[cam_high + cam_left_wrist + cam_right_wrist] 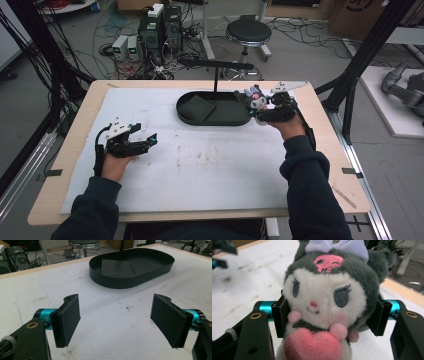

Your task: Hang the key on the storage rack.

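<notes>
High view: plush toy [257, 101] pinched in right gripper [264, 106] jaws, upper right of centre, beside black oval tray [212, 119]. Left gripper [145, 142] jaws spread, empty, lower left on counter [200, 170]. Pickup done; placing likely remains.

Open mat [200, 165] before black tray [212, 120]

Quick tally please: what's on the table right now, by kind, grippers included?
Plush toy: 1, held in the right gripper
Black oval tray: 1
Dark square pad in the tray: 1
Grippers: 2, with the left gripper open and holding nothing
Total: 5
</notes>
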`<state>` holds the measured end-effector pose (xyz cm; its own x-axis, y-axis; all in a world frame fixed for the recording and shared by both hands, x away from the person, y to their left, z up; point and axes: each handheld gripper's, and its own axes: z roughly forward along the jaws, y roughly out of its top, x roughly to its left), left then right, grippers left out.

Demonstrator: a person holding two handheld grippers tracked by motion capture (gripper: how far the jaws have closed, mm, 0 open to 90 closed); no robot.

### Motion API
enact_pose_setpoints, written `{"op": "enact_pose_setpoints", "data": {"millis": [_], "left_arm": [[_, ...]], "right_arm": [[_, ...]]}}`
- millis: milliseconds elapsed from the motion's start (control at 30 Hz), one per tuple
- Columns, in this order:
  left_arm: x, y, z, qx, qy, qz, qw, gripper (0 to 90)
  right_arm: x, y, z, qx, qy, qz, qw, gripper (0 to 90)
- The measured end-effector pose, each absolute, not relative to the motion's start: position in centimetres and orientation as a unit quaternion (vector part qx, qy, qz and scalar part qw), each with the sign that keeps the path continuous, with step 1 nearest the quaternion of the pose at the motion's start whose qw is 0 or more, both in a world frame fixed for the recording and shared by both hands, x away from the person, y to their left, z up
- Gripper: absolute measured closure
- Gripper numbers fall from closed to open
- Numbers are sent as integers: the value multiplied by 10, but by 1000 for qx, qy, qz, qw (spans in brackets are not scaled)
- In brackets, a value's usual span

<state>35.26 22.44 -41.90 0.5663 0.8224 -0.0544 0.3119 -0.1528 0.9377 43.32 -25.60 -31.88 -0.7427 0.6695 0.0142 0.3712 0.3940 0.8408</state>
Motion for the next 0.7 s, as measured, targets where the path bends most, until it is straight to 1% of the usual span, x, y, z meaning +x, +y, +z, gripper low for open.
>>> {"op": "enact_pose_setpoints", "data": {"millis": [100,200,333,500,700], "left_arm": [[352,226,-418,715,394,247,522,235],[352,226,-418,714,396,249,522,234],[353,226,-418,716,394,247,520,234],[353,226,-419,716,395,245,521,235],[353,226,-419,715,397,243,521,235]], "right_arm": [[446,-253,-310,321,818,438,187,330],[459,-250,-301,325,816,436,196,330],[477,-247,-294,337,815,424,206,331],[496,-245,-290,355,807,424,208,331],[511,-242,-286,378,790,417,243,331]]}}
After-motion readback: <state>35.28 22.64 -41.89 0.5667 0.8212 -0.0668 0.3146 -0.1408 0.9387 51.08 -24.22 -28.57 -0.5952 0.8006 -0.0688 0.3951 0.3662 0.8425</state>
